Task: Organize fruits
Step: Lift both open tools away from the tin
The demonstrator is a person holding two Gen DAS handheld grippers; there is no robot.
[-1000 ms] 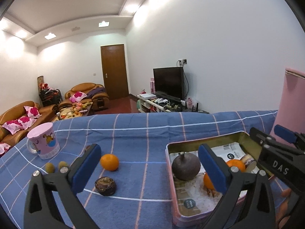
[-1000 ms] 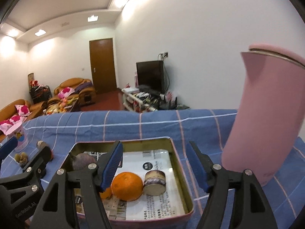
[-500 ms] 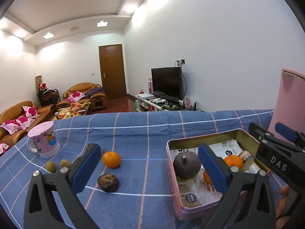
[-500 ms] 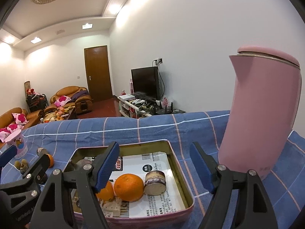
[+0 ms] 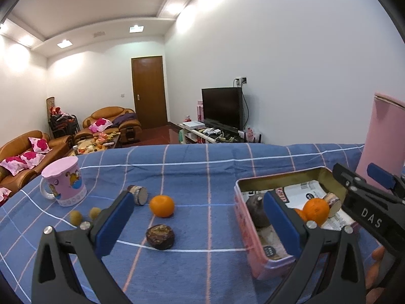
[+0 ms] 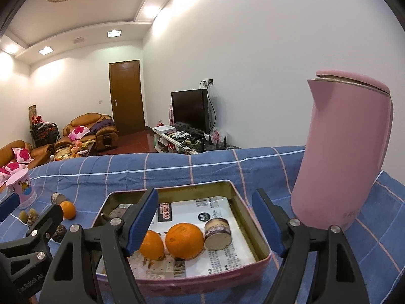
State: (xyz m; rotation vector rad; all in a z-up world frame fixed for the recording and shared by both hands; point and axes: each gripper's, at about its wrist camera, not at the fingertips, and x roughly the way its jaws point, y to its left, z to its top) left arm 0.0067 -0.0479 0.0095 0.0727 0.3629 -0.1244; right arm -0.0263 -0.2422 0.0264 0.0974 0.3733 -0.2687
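Observation:
A pink tin tray (image 5: 246, 217) (image 6: 249, 214) lined with paper sits on the blue checked cloth. It holds two oranges (image 6: 184, 240), a dark round fruit (image 5: 256, 210) and a cut purple piece (image 6: 218, 233). On the cloth left of the tray lie an orange (image 5: 162, 205), a dark brown fruit (image 5: 160, 236), another cut piece (image 5: 138, 194) and two small yellow-green fruits (image 5: 76, 217). My left gripper (image 5: 197, 217) is open and empty above the cloth. My right gripper (image 6: 205, 219) is open and empty over the tray.
A tall pink kettle (image 6: 341, 157) stands right of the tray. A pink mug (image 5: 64, 186) stands at the far left of the cloth. Beyond the table edge are sofas, a door and a television.
Both grippers have drawn back and up from the table, so more of the cloth and the cut piece near the mug show. Both stay open and empty.

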